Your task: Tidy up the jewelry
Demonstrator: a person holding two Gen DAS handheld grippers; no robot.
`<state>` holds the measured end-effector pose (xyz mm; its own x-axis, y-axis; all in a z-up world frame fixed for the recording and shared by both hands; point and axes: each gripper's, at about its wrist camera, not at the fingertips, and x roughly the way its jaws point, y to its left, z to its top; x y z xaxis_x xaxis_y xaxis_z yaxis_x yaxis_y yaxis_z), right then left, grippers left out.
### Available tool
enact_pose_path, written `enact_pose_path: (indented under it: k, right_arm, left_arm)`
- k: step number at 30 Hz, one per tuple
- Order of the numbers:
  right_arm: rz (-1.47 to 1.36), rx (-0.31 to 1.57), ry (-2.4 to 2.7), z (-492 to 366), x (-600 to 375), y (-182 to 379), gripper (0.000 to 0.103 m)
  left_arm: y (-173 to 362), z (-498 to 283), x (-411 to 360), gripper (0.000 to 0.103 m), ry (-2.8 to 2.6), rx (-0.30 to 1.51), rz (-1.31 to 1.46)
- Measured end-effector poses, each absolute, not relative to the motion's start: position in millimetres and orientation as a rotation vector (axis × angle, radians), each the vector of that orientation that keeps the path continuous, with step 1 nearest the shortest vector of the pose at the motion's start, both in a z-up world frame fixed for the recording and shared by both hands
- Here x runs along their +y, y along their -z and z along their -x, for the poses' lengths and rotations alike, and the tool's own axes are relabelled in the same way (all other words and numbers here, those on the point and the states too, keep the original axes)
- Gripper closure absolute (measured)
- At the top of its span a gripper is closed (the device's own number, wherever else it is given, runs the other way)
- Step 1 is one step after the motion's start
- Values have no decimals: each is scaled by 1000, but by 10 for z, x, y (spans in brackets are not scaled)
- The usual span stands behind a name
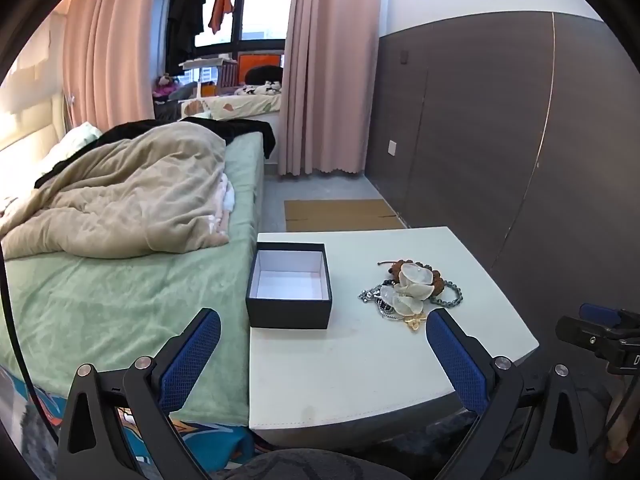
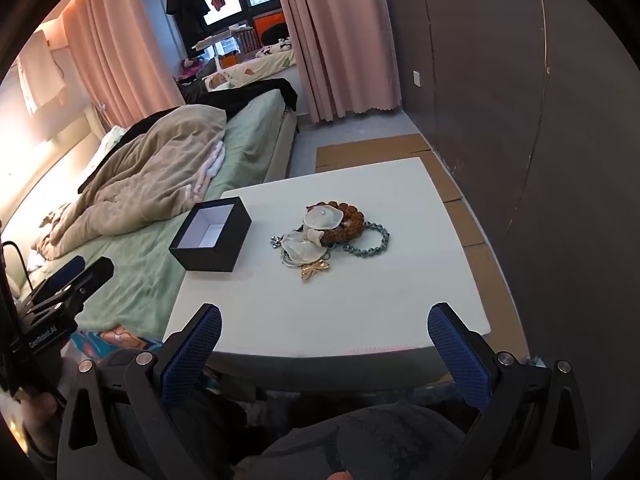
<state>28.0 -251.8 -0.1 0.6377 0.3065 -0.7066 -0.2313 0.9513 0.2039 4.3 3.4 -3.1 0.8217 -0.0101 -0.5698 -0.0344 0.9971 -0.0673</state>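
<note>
Fingers wide apart on left gripper (image 1: pixel 323 322) and right gripper (image 2: pixel 325 318), both empty above the table (image 2: pixel 360 312). Jewelry (image 2: pixel 330 234) lies heaped: translucent petals, brown beads, silver chains, gold charm, right of open black box (image 2: pixel 212 238).

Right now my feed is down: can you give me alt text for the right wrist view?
A tangled pile of jewelry lies mid-way across a white table, with an open, empty black box to its left near the bed. The right claw is open and holds nothing, back at the table's near edge.
</note>
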Motion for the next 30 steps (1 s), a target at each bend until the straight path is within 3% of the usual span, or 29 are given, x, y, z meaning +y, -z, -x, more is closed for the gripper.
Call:
enact_pose_path:
  k: [30]
  right_arm:
    - [-91,820,-283,-297,-2578,-67,0]
  left_arm:
    - [33,-64,-1,1,-7,596,82]
